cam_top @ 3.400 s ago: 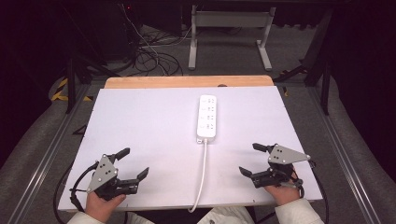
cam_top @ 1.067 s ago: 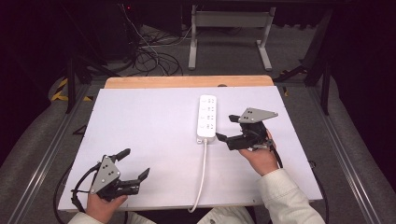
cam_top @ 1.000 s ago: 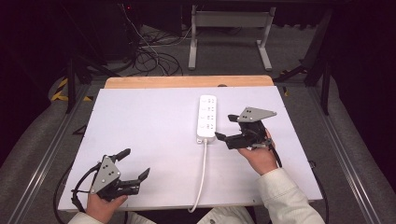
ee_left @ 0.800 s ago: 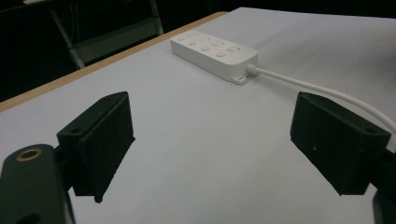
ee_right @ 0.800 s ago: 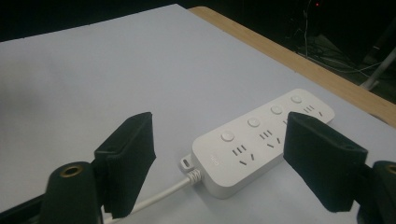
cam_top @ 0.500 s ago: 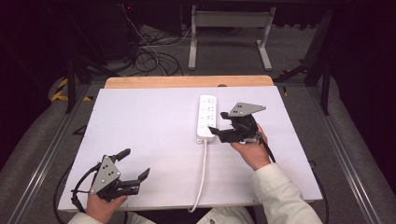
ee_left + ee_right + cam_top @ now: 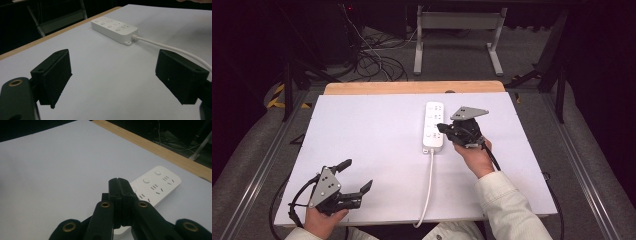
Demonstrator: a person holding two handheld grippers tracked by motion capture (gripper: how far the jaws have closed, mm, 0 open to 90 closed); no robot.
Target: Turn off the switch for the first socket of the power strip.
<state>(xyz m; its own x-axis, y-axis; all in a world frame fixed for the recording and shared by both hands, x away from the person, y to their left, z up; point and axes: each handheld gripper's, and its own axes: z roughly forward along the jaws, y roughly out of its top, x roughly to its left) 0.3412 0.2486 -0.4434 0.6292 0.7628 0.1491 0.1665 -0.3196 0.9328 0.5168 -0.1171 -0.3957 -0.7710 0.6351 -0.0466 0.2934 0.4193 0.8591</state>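
White power strip [image 7: 433,127] lies upper centre of the high view on the white table [image 7: 372,140], long axis running up-down in frame, its white cord [image 7: 428,190] trailing down off the bottom table edge. Right gripper [image 7: 443,128] sits right of centre, tips at the strip's right edge over its lower half; cannot tell if they touch it. In the right gripper view the 2 black jaws are pressed flat together with nothing between them, the strip [image 7: 155,187] just behind, round buttons and socket slots visible. The right hand [image 7: 473,156] and a pale sleeve [image 7: 507,205] come in from the lower right. Left gripper [image 7: 357,181] is lower left of the high view, near the table's bottom edge, well apart from the strip. In the left gripper view its jaws stand wide apart, empty, with bare table between them and the strip [image 7: 113,28] and cord [image 7: 170,48] in the upper right. Wooden table edge [image 7: 412,87] along the top; cables on the floor [image 7: 377,65] beyond.
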